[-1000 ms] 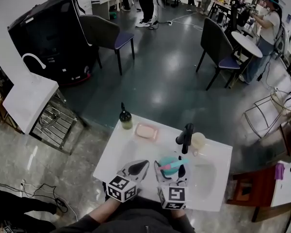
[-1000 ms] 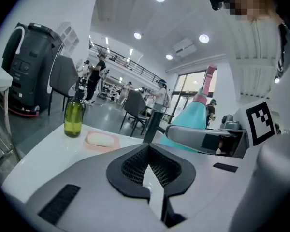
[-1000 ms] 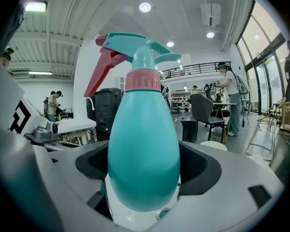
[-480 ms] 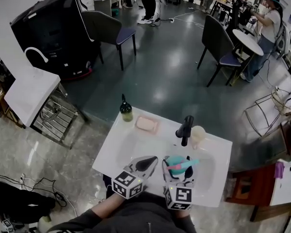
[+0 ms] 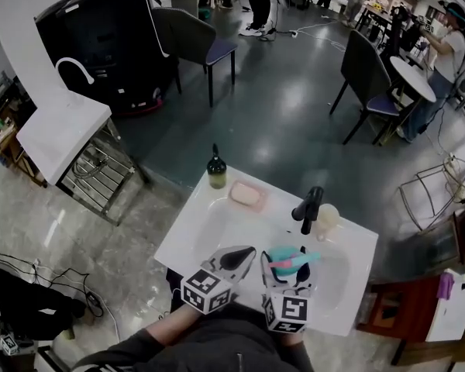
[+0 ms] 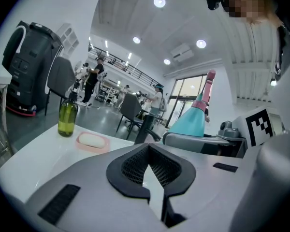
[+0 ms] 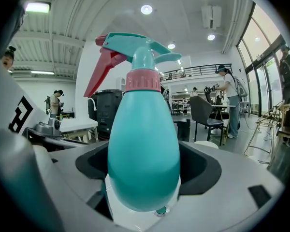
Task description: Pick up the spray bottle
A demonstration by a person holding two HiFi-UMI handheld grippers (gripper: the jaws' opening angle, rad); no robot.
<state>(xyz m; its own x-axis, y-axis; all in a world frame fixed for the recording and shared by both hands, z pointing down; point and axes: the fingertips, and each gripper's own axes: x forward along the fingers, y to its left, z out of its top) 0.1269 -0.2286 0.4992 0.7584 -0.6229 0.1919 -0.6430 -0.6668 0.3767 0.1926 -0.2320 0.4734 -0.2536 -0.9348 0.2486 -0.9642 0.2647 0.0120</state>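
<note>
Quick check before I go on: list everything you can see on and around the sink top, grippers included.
spray bottle: 1, teal with pink trigger, held in the right gripper over the basin
glass bottle: 1, olive green, far left corner of the sink top
soap dish: 1, pink, holding a pale bar, just right of the glass bottle
faucet: 1, black, far edge of the basin
cup: 1, cream, right beside the faucet
sink top: 1, white
chairs: 2, dark, on the floor beyond
left gripper: 1, grey, jaws together, nothing between them
right gripper: 1, grey, jaws closed on the spray bottle
</note>
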